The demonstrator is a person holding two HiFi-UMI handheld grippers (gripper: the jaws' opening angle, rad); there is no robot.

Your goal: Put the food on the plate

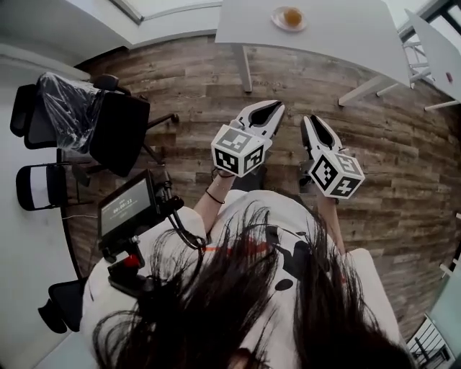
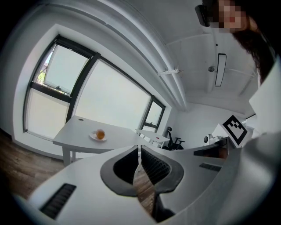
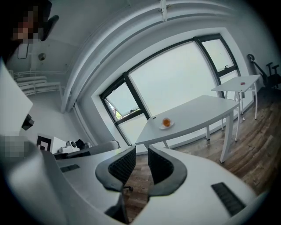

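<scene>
Grippers idle, nothing held.
L gripper (image 1: 272, 109) & R gripper (image 1: 312, 119) both closed, empty; food (image 1: 292, 16) sits on plate (image 1: 276, 21), table (image 1: 346, 39) well ahead. Task prob done; nxt: walk closer if not.

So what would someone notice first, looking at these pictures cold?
In the middle of the head view, the left gripper and the right gripper are held side by side over the wooden floor, both shut and empty. Ahead, a lone plate with orange-brown food on it sits on the white table. A black office chair stands off to the left.
</scene>
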